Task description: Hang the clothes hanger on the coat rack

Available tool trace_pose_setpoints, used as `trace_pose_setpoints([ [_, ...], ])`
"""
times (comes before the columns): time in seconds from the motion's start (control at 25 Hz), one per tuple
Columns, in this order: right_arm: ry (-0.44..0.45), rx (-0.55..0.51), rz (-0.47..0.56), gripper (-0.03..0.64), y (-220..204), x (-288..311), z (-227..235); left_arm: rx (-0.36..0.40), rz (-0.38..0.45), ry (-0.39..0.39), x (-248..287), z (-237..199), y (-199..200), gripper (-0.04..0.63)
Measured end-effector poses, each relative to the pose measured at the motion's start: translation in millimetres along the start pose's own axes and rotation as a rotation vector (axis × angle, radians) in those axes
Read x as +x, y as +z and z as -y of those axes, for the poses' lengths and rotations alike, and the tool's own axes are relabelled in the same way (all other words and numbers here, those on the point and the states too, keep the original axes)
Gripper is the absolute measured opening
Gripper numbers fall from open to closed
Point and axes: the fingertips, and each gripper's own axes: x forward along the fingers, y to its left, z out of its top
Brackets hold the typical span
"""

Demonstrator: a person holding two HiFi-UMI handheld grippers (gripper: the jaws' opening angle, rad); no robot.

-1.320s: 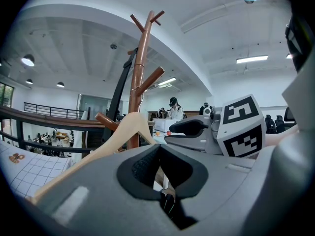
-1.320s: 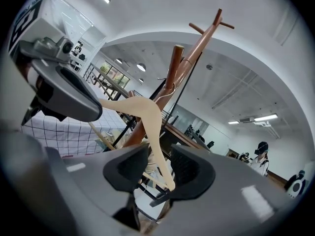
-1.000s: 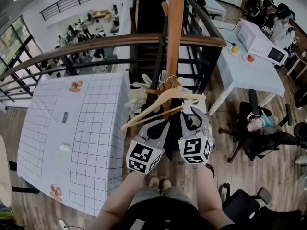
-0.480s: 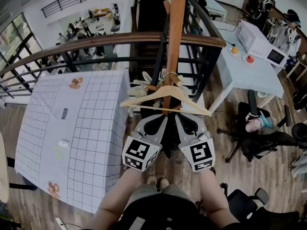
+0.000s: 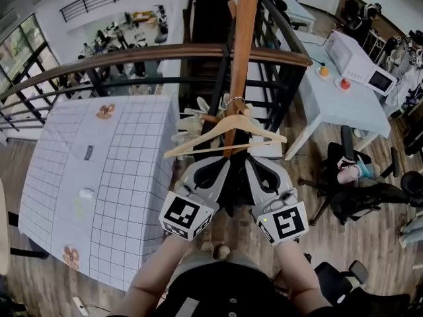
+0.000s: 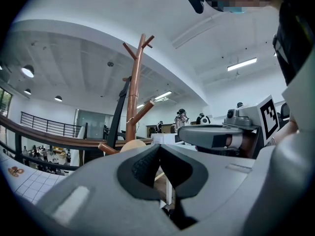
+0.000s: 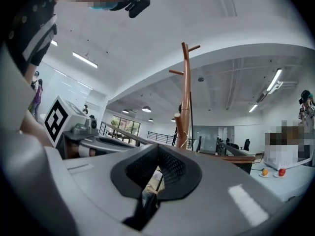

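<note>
On a side peg of the coat rack (image 5: 241,38): clothes hanger (image 5: 256,133) hangs by its metal hook, tilted, with the end toward the gridded counter (image 5: 99,177) lower. Left tool (image 5: 220,162) and right tool (image 5: 256,161) sit just beneath its bar. Both have jaws together, nothing clamped.

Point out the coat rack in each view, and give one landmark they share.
Head view: coat rack runs down from top centre.
Left gripper view: coat rack stands left of centre.
Right gripper view: coat rack stands just right of centre.
Shared landmark: the curved wooden railing behind it.
</note>
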Motion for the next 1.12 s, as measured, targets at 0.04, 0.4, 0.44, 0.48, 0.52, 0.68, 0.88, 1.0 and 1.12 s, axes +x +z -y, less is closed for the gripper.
trace_pose_setpoints([
  [0.04, 0.003, 0.001, 0.015, -0.003, 5.0, -2.3, -1.8, 0.004, 0.009, -0.003, -1.6, 2.1, 2.6, -0.002],
  [0.4, 0.058, 0.023, 0.052, -0.003, 10.6, -13.0, -21.6, 0.025, 0.033, -0.024, -8.9, 18.3, 9.2, -0.002],
  [0.44, 0.059, 0.029, 0.049, -0.003, 8.7, -14.0, -22.6, 0.027, 0.033, -0.024, -9.1, 19.4, 8.9, -0.003],
  [0.48, 0.058, 0.028, 0.044, -0.003, 6.7, -15.1, -23.2, 0.030, 0.033, -0.023, -9.4, 20.5, 8.8, -0.003],
  [0.52, 0.057, 0.019, 0.037, -0.003, 4.9, -15.9, -23.8, 0.036, 0.034, -0.022, -9.7, 21.5, 8.7, -0.003],
  [0.68, 0.068, 0.000, 0.023, -0.003, 0.6, -16.6, -27.6, 0.060, 0.027, -0.022, -10.9, 25.2, 7.0, -0.003],
  [0.88, 0.068, 0.010, 0.009, -0.003, -5.3, -16.1, -30.9, 0.041, 0.017, -0.018, -16.0, 26.4, 0.1, -0.003],
  [1.0, 0.079, 0.024, -0.005, -0.003, -9.9, -15.1, -31.3, 0.043, 0.003, -0.022, -16.0, 27.6, 0.7, -0.002],
  [1.12, 0.087, 0.039, -0.018, -0.003, -14.7, -15.9, -31.3, 0.038, 0.001, -0.026, -14.8, 28.1, -0.3, -0.003],
])
